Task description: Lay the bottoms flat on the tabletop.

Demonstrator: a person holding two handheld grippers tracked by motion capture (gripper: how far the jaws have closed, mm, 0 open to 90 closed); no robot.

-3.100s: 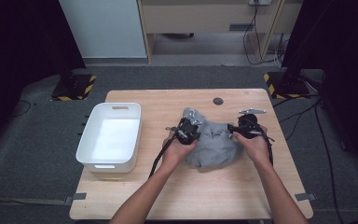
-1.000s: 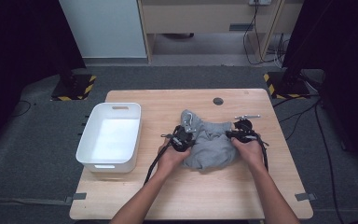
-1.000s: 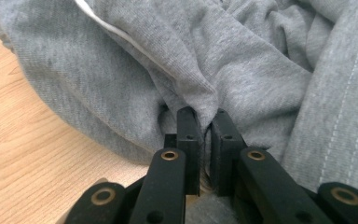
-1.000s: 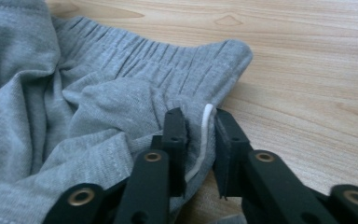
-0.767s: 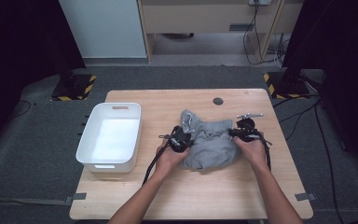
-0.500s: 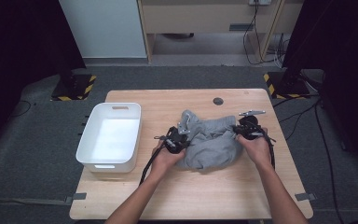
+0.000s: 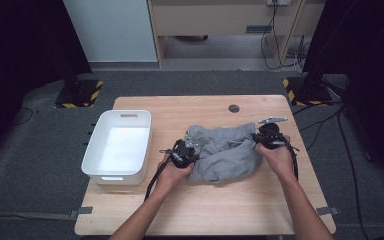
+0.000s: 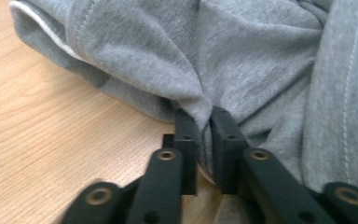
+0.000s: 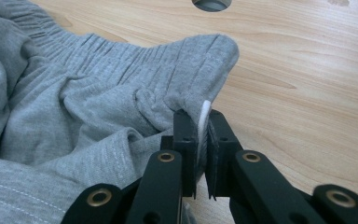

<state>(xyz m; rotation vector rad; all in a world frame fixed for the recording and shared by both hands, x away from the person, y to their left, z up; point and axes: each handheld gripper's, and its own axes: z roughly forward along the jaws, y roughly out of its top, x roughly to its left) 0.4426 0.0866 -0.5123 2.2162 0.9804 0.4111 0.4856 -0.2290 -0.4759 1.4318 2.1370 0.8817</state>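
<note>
Looking down: I hold the grey garment (image 7: pixel 225 155) bunched at mid-table (image 7: pixel 180 210), right of the white bin (image 7: pixel 117 145) — left gripper (image 7: pixel 184 152) at its left edge, right gripper (image 7: pixel 267 136) at its right.
Left gripper view: my jaws have just been easing apart, a fold of cloth (image 8: pixel 200 109) between the pads, pinched.
Right gripper view: jaws clamped on the waistband hem (image 9: pixel 204 114) — a hole in the wood (image 9: pixel 209 3) beyond.

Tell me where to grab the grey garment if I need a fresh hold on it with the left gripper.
Take the grey garment at its thick hemmed edge, coming in low over the wooden table from the garment's left side. That fold stands proud of the wood, so probably both jaws fit around it. The left gripper, jaws just opening, has only a thin pinch; the right gripper clamps the waistband corner.
</note>
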